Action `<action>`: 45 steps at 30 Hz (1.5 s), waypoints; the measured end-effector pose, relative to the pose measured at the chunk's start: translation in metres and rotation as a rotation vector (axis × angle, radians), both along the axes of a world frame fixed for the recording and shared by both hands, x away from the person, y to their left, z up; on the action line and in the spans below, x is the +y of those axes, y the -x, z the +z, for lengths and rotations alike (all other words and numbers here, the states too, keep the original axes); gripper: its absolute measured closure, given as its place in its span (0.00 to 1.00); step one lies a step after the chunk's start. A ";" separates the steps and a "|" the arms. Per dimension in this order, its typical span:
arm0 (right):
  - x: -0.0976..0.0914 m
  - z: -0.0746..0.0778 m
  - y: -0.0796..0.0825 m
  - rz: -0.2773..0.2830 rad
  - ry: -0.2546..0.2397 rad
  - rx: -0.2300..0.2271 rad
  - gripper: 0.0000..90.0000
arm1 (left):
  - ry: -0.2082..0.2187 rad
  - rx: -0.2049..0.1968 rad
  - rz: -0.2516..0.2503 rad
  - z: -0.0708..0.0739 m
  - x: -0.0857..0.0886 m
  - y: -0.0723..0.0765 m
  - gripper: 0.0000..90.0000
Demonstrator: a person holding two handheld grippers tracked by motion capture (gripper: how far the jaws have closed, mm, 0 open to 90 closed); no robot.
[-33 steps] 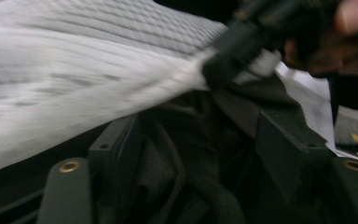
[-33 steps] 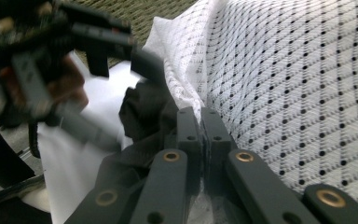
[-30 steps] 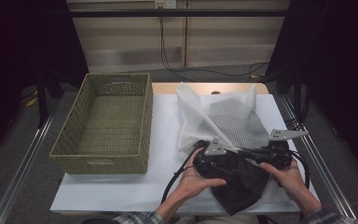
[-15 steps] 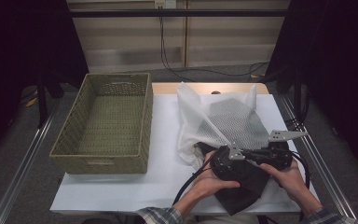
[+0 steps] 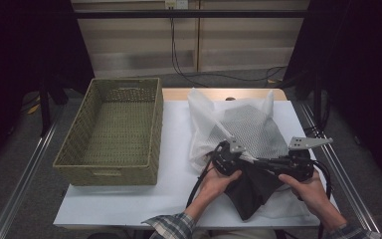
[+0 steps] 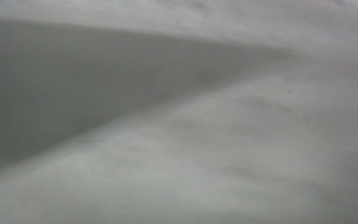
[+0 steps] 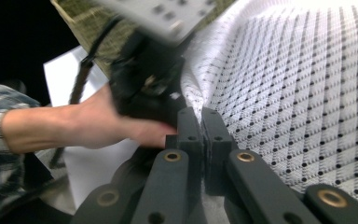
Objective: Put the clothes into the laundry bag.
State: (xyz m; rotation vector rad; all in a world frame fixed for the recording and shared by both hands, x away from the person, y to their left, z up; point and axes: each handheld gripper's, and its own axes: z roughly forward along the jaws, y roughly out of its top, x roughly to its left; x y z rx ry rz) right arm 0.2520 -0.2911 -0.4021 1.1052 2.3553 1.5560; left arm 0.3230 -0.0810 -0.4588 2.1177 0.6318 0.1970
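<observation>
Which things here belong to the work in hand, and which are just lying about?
In use: mesh laundry bag, dark cloth, left gripper, right gripper pinching the bag's edge.
Lying about: wicker basket, white table cover, cables on the floor.

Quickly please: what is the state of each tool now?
Left tool: just closed at the mesh bag; grip unclear.
Right tool: closed on the mesh bag's edge.
</observation>
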 end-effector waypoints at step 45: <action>0.002 -0.021 -0.006 0.001 0.039 0.057 0.98 | 0.031 -0.010 -0.207 0.011 0.078 0.059 0.16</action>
